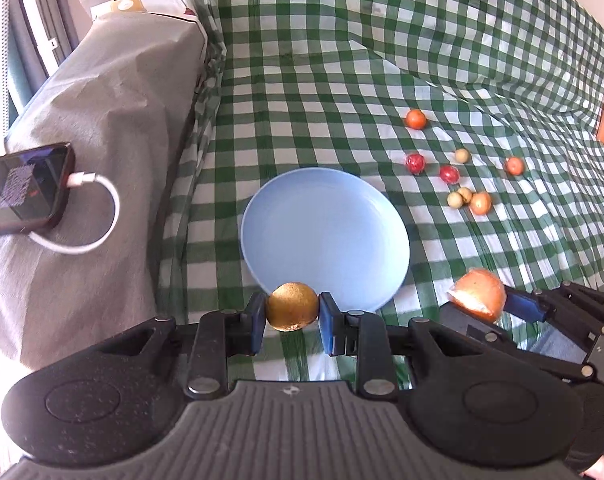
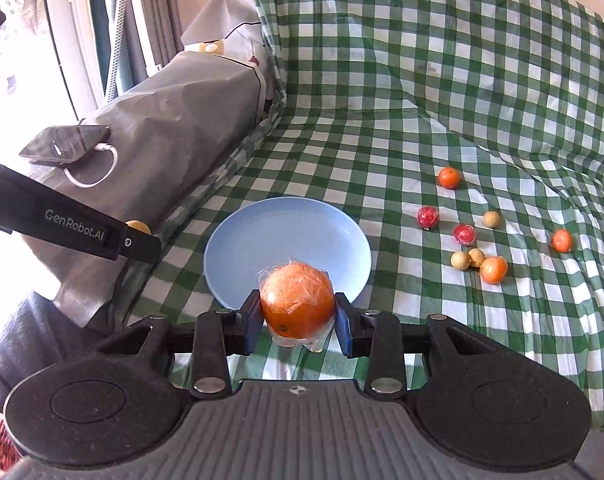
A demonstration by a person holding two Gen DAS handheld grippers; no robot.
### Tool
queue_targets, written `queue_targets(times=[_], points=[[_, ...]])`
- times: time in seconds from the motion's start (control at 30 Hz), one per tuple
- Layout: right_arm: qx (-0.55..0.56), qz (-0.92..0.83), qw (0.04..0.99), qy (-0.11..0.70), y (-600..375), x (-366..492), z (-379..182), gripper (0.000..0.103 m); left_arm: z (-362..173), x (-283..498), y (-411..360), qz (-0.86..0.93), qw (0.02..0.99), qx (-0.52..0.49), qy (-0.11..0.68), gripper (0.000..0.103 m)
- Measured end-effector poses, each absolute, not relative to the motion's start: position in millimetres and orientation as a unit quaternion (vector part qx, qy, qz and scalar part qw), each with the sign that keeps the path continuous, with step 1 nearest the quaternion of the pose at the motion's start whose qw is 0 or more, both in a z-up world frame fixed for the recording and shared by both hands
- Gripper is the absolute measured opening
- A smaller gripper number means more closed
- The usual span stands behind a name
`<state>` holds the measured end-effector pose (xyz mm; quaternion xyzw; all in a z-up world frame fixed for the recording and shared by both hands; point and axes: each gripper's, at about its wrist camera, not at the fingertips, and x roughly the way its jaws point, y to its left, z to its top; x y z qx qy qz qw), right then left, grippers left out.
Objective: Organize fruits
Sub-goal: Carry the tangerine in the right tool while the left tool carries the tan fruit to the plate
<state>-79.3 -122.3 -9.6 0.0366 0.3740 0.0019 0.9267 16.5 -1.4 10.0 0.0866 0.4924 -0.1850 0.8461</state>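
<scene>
Left gripper (image 1: 292, 309) with jaws clamped on a golden-brown round fruit (image 1: 292, 306), held at the near rim of a pale blue plate (image 1: 326, 236). Right gripper (image 2: 298, 312) with jaws clamped on a plastic-wrapped orange (image 2: 297, 300), also at the plate's near rim. Plate bare, resting on a green-and-white checked cloth (image 1: 302, 100). Scattered small fruits (image 1: 458, 176) to the plate's right, apart from it. Charging phone (image 1: 26, 192) on a grey-covered ledge at far left.

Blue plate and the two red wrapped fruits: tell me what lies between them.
Only bare green-checked cloth lies between the blue plate and the red wrapped fruits; both wrist views show it.
</scene>
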Motion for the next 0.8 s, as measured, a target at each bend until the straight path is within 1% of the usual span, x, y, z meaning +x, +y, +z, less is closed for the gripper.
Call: queue_targets(times=[0.43, 0.8], points=[[0.025, 0.001, 0.917, 0.399, -125.9, -13.6, -42.3, 0.038, -29.2, 76.2, -31.5, -0.177, 0.839, 0.109, 0.502, 0.031], [0.01, 0.007, 0.901, 0.433, -122.8, 21.5, -77.3, 0.038, -76.9, 109.6, -41.7, -0.159, 0.819, 0.137, 0.534, 0.031]])
